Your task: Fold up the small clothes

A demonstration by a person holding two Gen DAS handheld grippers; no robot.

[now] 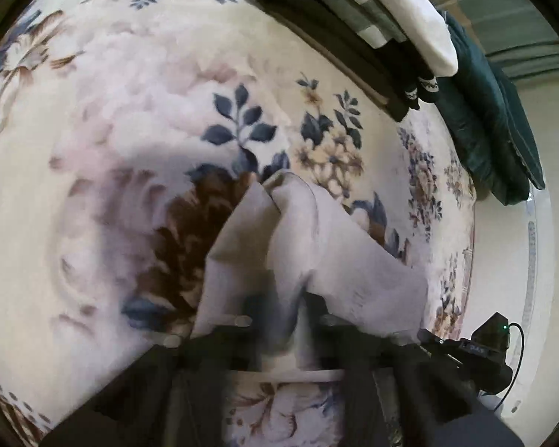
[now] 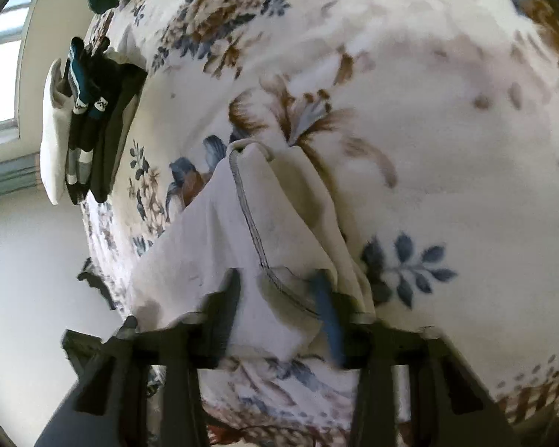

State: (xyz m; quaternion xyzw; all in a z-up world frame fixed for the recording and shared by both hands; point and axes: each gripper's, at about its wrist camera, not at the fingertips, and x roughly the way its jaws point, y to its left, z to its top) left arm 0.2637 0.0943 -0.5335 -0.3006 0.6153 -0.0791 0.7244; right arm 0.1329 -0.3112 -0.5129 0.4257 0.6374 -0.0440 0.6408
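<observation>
A small white garment point(image 1: 309, 246) lies bunched on a floral blanket point(image 1: 149, 111). My left gripper point(image 1: 279, 305) is right at its near edge; cloth drapes over and between the two fingers, and the gap between them looks partly wide. In the right wrist view the same white garment point(image 2: 249, 231), with a dark stitched seam, lies between the fingers of my right gripper point(image 2: 279, 290). The fingers stand apart with cloth folds between them. Motion blur hides whether either gripper pinches the cloth.
A stack of folded clothes point(image 1: 354, 18), dark and white, with rolled socks, sits at the blanket's far edge; it also shows in the right wrist view point(image 2: 89, 119). A dark green cushion point(image 1: 484, 130) lies beside it. The right gripper's body point(image 1: 480, 350) shows at the lower right.
</observation>
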